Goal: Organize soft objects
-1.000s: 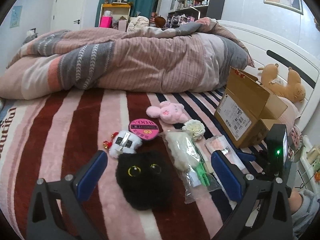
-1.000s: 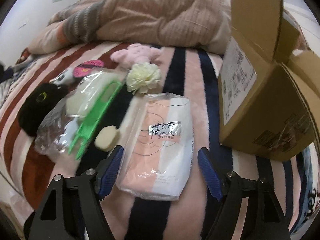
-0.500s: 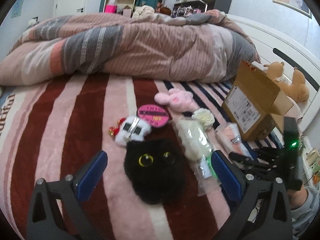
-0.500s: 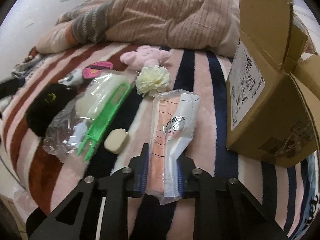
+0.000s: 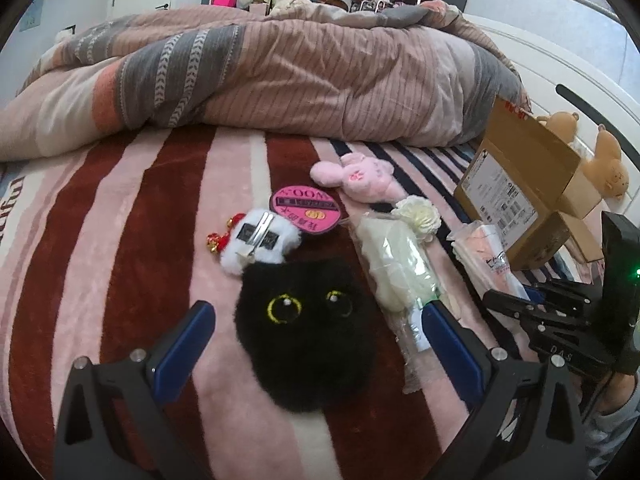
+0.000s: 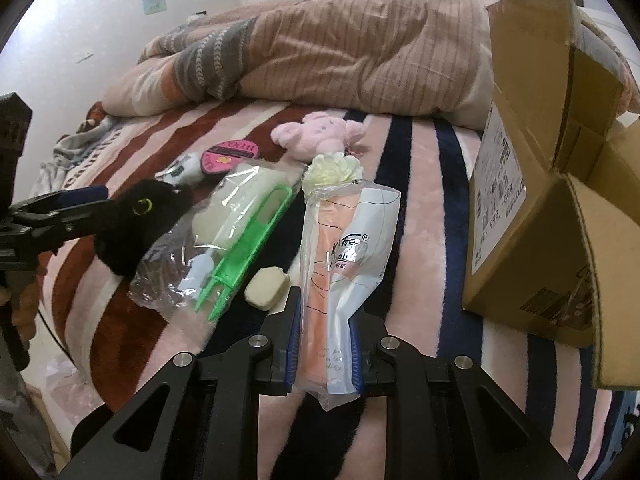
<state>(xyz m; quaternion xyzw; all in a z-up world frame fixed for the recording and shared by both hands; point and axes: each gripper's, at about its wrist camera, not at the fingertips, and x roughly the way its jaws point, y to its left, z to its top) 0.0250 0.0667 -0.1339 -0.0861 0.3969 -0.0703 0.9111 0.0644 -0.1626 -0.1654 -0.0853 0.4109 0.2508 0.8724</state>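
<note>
Since the earlier frames, the right gripper (image 6: 324, 354) has closed from a wide spread onto the tissue pack (image 6: 344, 264), and the left gripper (image 5: 316, 326) has advanced over the black cat plush (image 5: 304, 328). Right jaws are clenched on the pack's near end, pinching it into a fold; its far end reaches the cream flower (image 6: 332, 170) on the striped blanket (image 6: 420, 208). Left jaws stand spread, one finger either side of the plush, not touching it. Assessment: the pack is light, soft and slick in its film wrapper, liable to sag or slip, so a hold nearer its middle is safer. The plush is light and compressible; grip its body across the width. The open cardboard box (image 6: 532, 216) stands just right of the pack.
</note>
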